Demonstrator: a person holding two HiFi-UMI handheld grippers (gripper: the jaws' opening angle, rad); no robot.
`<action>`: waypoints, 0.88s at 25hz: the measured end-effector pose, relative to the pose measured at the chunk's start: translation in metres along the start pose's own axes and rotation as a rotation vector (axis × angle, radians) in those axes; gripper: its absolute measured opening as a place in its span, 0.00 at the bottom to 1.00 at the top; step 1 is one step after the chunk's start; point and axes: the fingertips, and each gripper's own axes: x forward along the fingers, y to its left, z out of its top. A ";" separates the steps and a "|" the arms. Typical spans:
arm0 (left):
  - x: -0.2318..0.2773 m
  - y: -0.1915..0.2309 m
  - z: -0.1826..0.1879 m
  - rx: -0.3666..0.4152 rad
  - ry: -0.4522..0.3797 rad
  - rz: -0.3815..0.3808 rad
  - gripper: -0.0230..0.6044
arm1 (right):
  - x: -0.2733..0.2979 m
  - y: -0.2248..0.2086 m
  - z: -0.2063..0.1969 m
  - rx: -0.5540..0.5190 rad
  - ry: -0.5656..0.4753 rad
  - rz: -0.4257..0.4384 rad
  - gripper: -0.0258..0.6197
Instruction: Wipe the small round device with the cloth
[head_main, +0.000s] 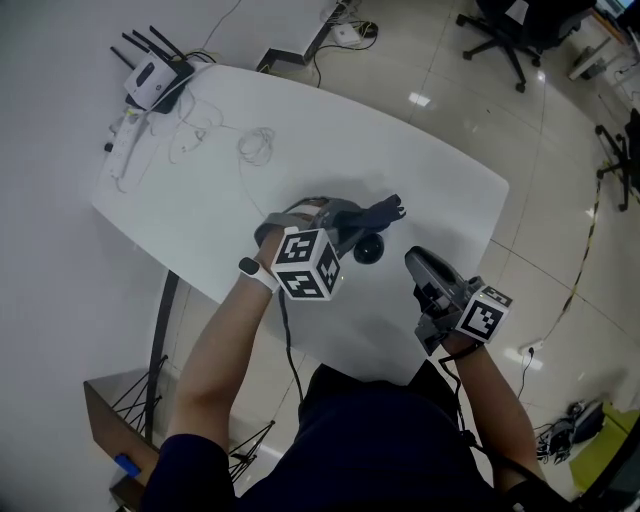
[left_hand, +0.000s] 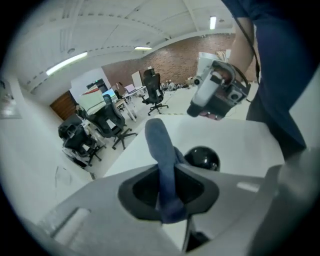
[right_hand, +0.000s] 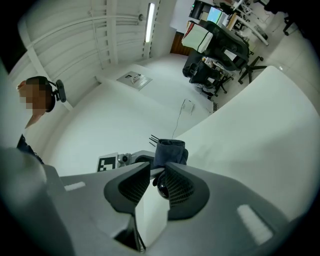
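A small black round device (head_main: 369, 247) sits on the white table (head_main: 200, 200). My left gripper (head_main: 350, 224) is shut on a dark blue cloth (head_main: 386, 211), which sticks out past the jaws just above and beyond the device. In the left gripper view the cloth (left_hand: 160, 145) stands up between the jaws of the left gripper (left_hand: 167, 186), with the device (left_hand: 202, 159) close behind it. My right gripper (head_main: 414, 260) lies a little to the device's right, pointing at it. In the right gripper view the right gripper (right_hand: 157, 172) stands narrowly open, the device (right_hand: 161, 189) just past its tips.
A router with antennas (head_main: 155, 78) and a loose white cable (head_main: 257, 146) lie at the table's far left. Office chairs (head_main: 512, 30) stand on the floor beyond. The table's near edge (head_main: 330, 340) runs just below both grippers.
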 end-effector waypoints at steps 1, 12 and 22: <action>0.004 -0.001 -0.006 -0.017 -0.002 -0.027 0.14 | -0.001 -0.002 0.001 0.011 -0.003 -0.001 0.19; 0.048 -0.020 -0.054 -0.093 0.083 -0.190 0.14 | 0.001 -0.008 -0.006 0.031 0.023 -0.006 0.19; -0.006 0.023 -0.060 -0.430 0.107 0.182 0.14 | -0.007 0.007 -0.010 0.002 0.019 -0.006 0.18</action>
